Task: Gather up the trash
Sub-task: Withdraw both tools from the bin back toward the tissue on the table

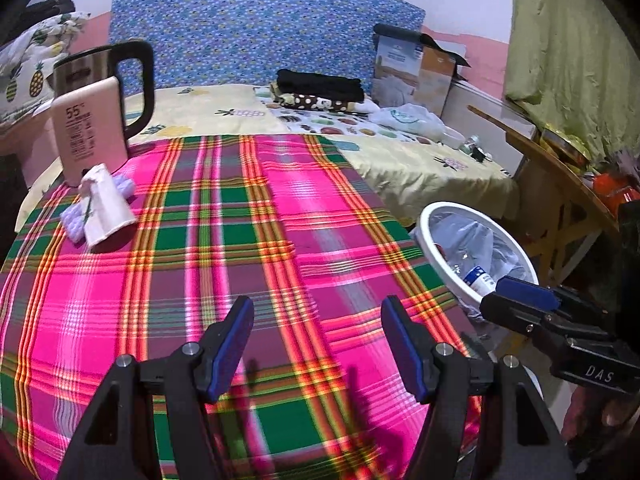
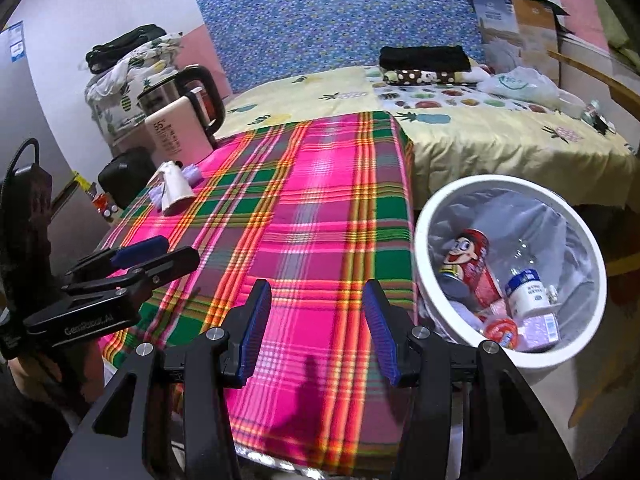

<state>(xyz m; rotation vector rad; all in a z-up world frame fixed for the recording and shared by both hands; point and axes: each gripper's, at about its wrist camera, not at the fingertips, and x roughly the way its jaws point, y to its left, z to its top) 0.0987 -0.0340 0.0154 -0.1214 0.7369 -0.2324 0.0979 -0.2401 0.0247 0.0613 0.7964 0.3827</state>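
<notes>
The paper cup (image 1: 107, 208) lay on its side on the plaid cloth (image 1: 256, 240) covering the table, at about ten o'clock in the left wrist view, resting across a small lilac crocheted piece (image 1: 74, 220). Just behind it, at eleven o'clock, a pink box (image 1: 90, 128) stood upright against a steel kettle (image 1: 100, 68) with a black handle.

The white trash bin (image 2: 424, 216), lined with a clear bag, stood on the floor off the table's edge, at four o'clock in the right wrist view. Inside it lay a red can with a cartoon face (image 2: 470, 268), a white bottle with a blue label (image 2: 526, 292), a small round red-and-white item (image 2: 500, 330) and a pale carton (image 2: 542, 328).

The left hand-held gripper (image 1: 318, 344) hung over the cloth with its blue pads standing wide and nothing between them. The right hand-held gripper (image 2: 316, 328) was likewise over the cloth near the table's near edge, pads moderately apart and empty. Each showed at the edge of the other's view: the right at three o'clock, the left at nine o'clock.

Beyond the table a bed with a yellow pineapple-print sheet (image 2: 460, 136) carried folded dark clothing (image 2: 424, 58) and a plastic bag (image 2: 516, 84).
</notes>
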